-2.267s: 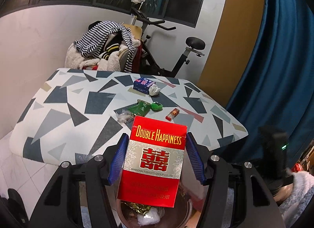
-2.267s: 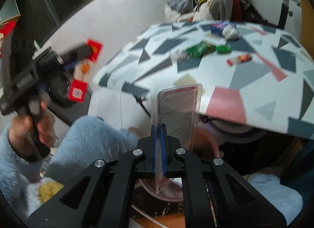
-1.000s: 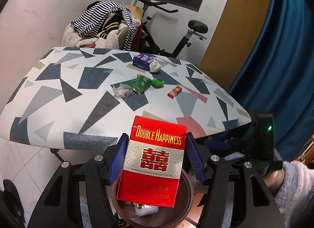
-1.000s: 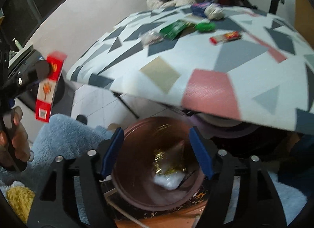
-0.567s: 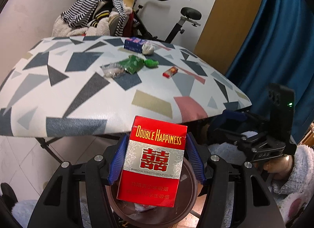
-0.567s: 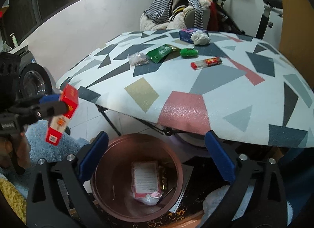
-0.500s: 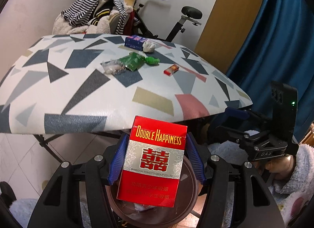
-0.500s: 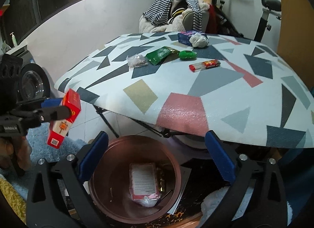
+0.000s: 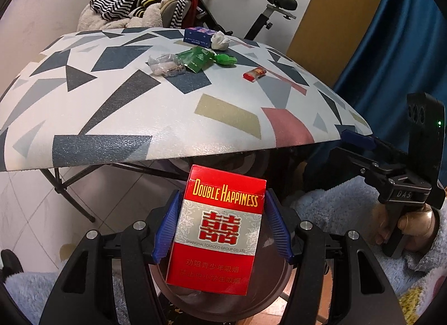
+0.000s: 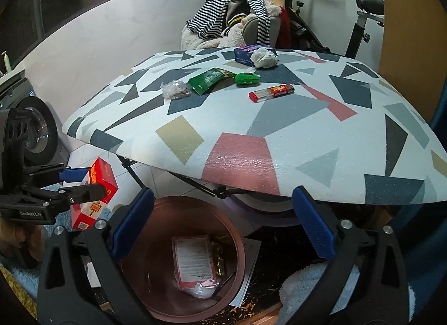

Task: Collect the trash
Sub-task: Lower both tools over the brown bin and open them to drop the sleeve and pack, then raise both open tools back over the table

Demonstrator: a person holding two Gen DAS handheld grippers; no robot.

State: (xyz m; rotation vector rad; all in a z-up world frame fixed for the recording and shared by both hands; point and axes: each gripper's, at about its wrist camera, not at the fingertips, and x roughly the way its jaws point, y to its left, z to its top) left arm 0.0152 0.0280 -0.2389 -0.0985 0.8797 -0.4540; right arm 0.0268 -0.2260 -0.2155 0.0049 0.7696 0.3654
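The left gripper (image 9: 222, 230) clenches a red cigarette pack (image 9: 218, 230) upright over the brown bin (image 10: 156, 246), at six o'clock below the worktop (image 10: 251, 129). The right gripper (image 10: 220, 223), fingers just spread wide and empty, hangs above the bin.

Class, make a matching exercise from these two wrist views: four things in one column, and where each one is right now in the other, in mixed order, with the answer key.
Things
1. red cigarette pack
2. clear plastic package
3. red lighter
4. crumpled white tissue

Places
A. lying alone on the patterned table
B. against the blue box
C. in the left hand-held gripper
D. inside the brown bin

Pairs: 1-C, 2-D, 3-A, 4-B
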